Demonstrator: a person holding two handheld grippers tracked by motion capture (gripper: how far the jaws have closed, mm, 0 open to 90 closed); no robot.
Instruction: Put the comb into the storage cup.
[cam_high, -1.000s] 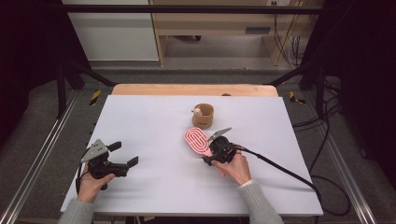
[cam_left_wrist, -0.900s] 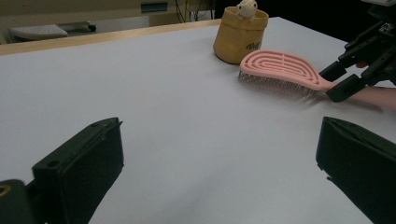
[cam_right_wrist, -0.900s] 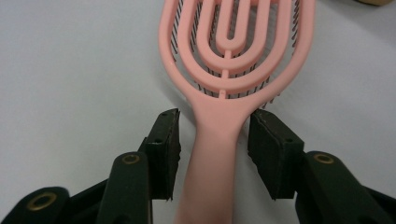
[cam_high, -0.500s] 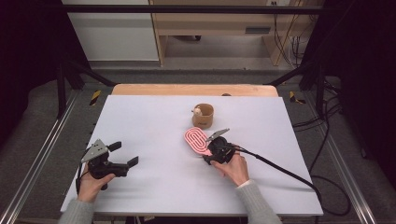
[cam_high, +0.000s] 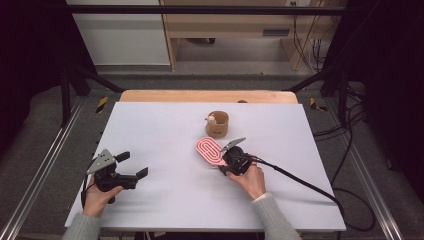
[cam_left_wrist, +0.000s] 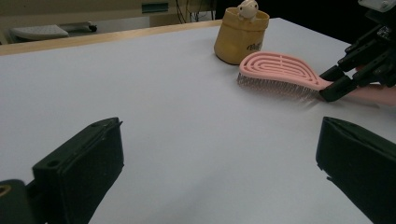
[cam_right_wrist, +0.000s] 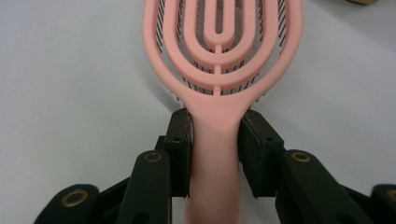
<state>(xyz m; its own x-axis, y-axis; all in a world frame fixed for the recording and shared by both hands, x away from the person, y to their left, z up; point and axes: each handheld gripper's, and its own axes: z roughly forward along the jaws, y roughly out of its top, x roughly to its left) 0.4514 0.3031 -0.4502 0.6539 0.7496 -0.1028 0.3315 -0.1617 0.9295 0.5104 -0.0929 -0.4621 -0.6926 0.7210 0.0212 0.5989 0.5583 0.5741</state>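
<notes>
A pink hairbrush (cam_high: 210, 150) (cam_left_wrist: 280, 70) (cam_right_wrist: 219, 46) lies bristles down on the white table (cam_high: 165, 130), just right of centre. My right gripper (cam_high: 223, 162) (cam_right_wrist: 215, 126) sits at its near end. Its jaws have just been closing with the brush handle between them, and both pads now touch the handle's sides. The left gripper view takes in that gripper (cam_left_wrist: 337, 81) at the brush's handle end. My left gripper (cam_high: 132, 165) (cam_left_wrist: 219, 154) rests near the table's front left, open, with nothing between its jaws.
A tan cup (cam_high: 217, 125) (cam_left_wrist: 240, 35) with a small pale figure on its rim stands just beyond the brush. A black cable (cam_high: 300, 182) trails from the right gripper toward the front right edge. A wooden strip (cam_high: 200, 96) borders the far side.
The right gripper's jaws have drawn in around the brush handle. Both hands and the brush have stayed where they were.
</notes>
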